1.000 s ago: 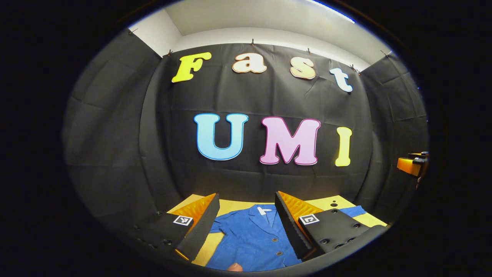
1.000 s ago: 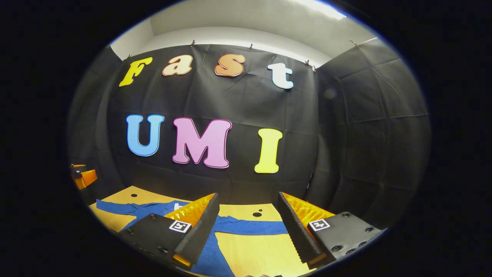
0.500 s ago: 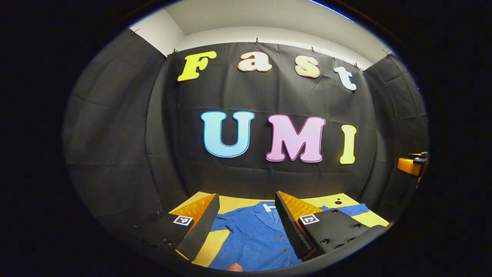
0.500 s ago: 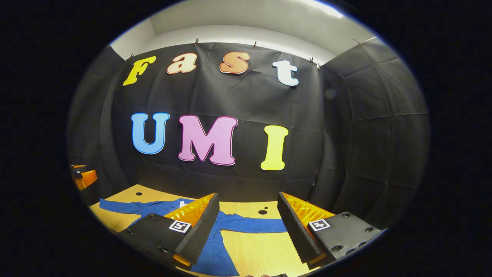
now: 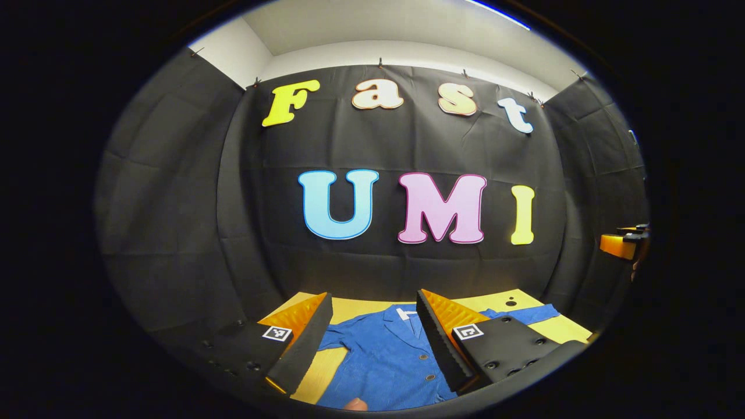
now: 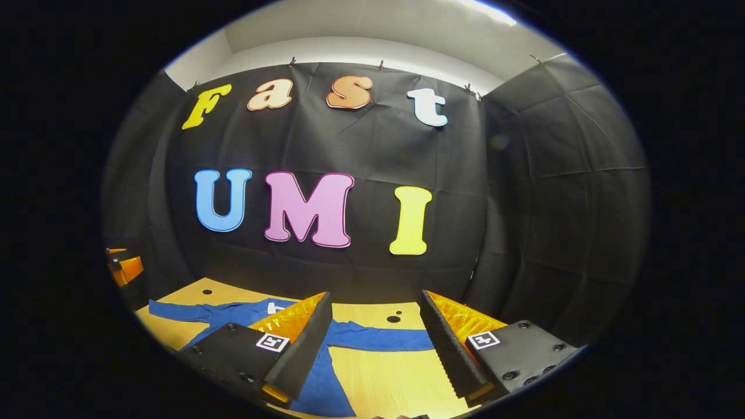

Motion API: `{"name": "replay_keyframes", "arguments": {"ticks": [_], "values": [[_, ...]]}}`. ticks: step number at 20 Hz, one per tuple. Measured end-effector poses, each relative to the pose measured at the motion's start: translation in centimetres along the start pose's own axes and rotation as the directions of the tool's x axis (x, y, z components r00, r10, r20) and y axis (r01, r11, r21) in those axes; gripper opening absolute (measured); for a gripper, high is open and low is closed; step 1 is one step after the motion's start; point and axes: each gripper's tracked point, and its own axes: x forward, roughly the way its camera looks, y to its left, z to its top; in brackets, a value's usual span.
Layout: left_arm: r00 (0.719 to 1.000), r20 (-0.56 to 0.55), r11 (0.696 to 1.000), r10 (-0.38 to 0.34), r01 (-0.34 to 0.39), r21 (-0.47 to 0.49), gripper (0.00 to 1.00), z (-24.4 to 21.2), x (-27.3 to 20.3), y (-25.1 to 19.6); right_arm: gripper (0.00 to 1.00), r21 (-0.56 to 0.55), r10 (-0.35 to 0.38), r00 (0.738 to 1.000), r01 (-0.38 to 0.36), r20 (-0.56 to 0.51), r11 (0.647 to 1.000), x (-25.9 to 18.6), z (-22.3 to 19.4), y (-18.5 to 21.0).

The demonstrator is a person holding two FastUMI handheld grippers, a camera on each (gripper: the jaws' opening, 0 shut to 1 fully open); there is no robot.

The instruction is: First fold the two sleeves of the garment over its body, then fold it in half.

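Garment: blue button-front shirt [image 5: 384, 355], laid flat and face up on the table, collar toward the far edge, unfolded.
Collar: white tag [image 5: 403, 314] visible at the neck, near the far edge of the table.
Buttons: a row down the front placket [image 5: 429, 377], seen in the left gripper view.
Sleeve, one: stretched sideways across the table [image 6: 378, 338], lying flat toward one side edge, not folded over the body; seen in the right gripper view between that gripper's fingers.
Sleeve, other: stretched out toward the opposite side edge [image 6: 177, 310], also flat on the table.
Table: yellow-tan top [image 6: 396, 378] with small dark holes near its far edge [image 6: 393, 319].
Left gripper: [image 5: 372, 337] held above the shirt's chest and collar area, fingers spread apart, nothing between them; no contact with the cloth visible.
Right gripper: [image 6: 375, 343] held above the stretched sleeve, near the shirt's side seam, fingers spread apart, nothing gripped; clear of the cloth.
Fingertip: a person's fingertip [image 5: 354, 403] at the bottom rim of the left gripper view, over the shirt's lower front.
Booth wall: black cloth [image 5: 174, 203] behind and beside the table.
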Motion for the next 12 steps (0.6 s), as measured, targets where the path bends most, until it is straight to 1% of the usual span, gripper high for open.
{"name": "replay_keyframes", "arguments": {"ticks": [6, 9, 12], "values": [[1.0, -0.007, 1.0, -0.014, 0.014, 0.008, 0.83, -0.1, 0.6, -0.7, 0.95, 0.002, 0.016, 1.0, -0.016, 0.008, 1.0, 1.7, 0.0, -0.9], [0.999, -0.013, 0.999, -0.03, 0.03, 0.01, 0.83, -0.1, 0.8, -1.4, 0.95, 0.01, 0.021, 1.0, -0.021, 0.021, 1.0, 4.1, 0.7, -1.6], [0.999, -0.009, 0.999, -0.044, 0.044, 0.024, 0.83, 0.3, 1.6, -1.7, 0.95, 0.006, 0.013, 0.998, -0.014, 0.066, 1.0, 7.0, 2.7, -2.8]]}}
